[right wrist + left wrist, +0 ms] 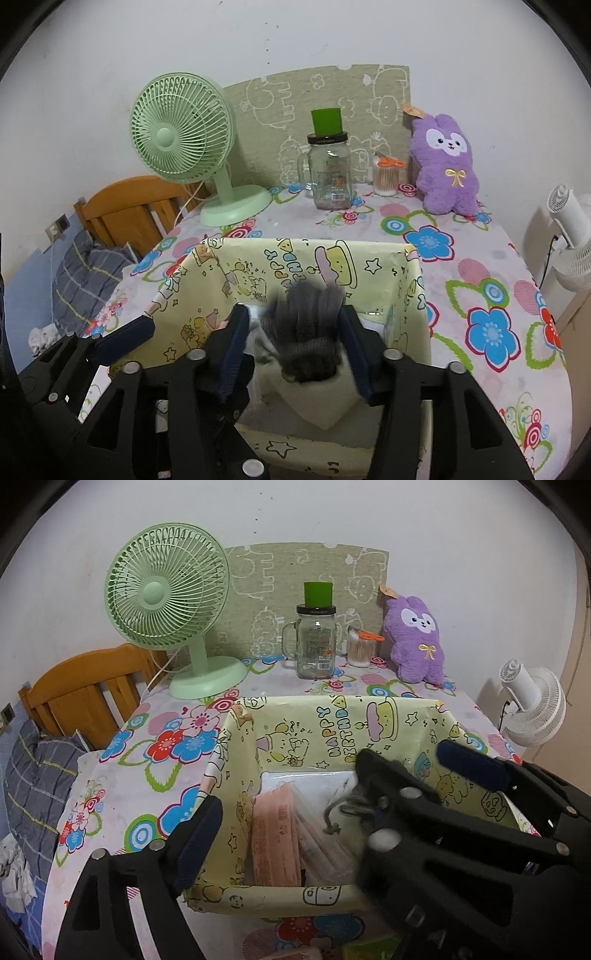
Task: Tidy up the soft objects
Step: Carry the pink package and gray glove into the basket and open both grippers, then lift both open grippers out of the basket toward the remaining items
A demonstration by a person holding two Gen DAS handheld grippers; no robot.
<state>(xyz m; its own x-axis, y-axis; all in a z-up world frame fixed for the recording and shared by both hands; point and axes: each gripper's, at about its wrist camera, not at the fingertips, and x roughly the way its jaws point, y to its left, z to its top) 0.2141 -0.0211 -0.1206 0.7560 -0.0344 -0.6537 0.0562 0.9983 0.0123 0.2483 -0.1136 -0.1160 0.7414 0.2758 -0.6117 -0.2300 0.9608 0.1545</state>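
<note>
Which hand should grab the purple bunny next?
Probably the right. The purple bunny sits far right on the table, the right gripper's side; its open jaws must first leave the grey glove in the box. The left gripper would have to cross over it.

Yellow cartoon-print box [373, 258], grey knit glove [306, 325], purple plush [447, 166]

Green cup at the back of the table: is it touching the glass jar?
Touching. The right wrist view shows the green cup standing directly on top of the glass jar, with no gap between them; the left wrist view agrees.
</note>
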